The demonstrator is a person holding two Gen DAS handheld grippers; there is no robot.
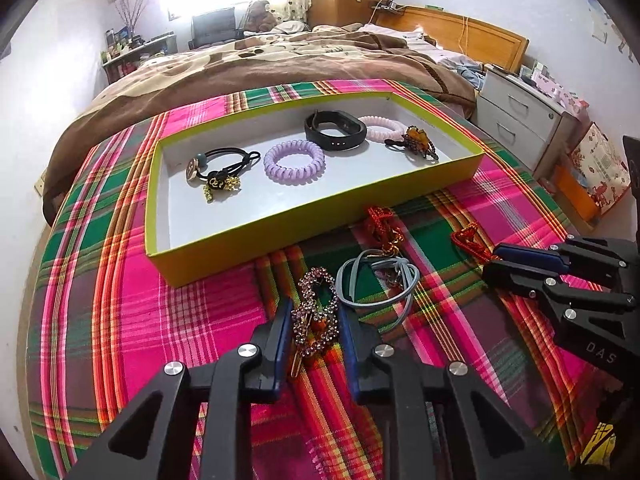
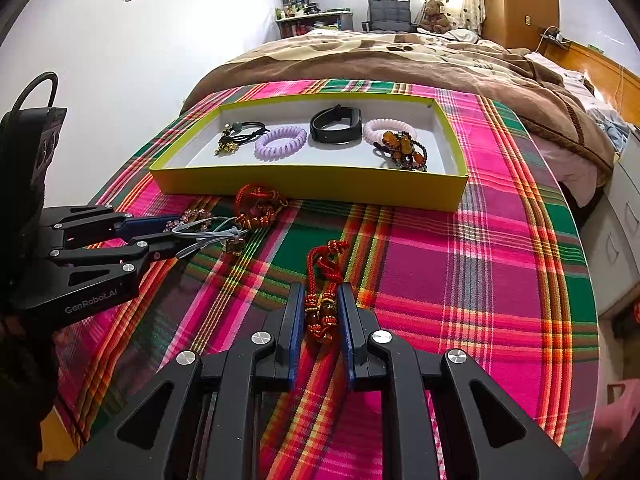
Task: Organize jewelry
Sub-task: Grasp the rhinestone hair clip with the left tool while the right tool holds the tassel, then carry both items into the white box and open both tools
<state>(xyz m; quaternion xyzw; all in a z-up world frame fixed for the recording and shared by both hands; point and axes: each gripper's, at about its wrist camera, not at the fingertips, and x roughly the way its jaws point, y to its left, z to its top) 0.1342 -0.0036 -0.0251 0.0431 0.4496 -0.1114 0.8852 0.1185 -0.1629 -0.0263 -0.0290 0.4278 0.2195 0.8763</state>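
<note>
A yellow-green tray [image 1: 280, 236] [image 2: 320, 190] on the plaid cloth holds black hair ties [image 1: 218, 172], a purple coil tie [image 1: 294, 159], a black band [image 1: 335, 130], a pink coil tie [image 1: 380, 128] and an amber clip [image 1: 416, 142]. My left gripper [image 1: 314, 320] [image 2: 176, 236] straddles a rhinestone hair clip [image 1: 316, 316]; its pads sit at the clip's sides. My right gripper [image 2: 322, 308] [image 1: 494, 258] straddles a red cord charm [image 2: 324, 296] [image 1: 470, 240] with small gaps on both sides. A grey cord tie [image 1: 376, 284] and a second red cord charm [image 1: 382, 224] lie between them.
The plaid cloth [image 2: 480, 280] covers a round table. A bed with a brown blanket [image 1: 280, 64] stands right behind it. White drawers [image 1: 524, 116] stand at the right of the table, with a white wall to the left.
</note>
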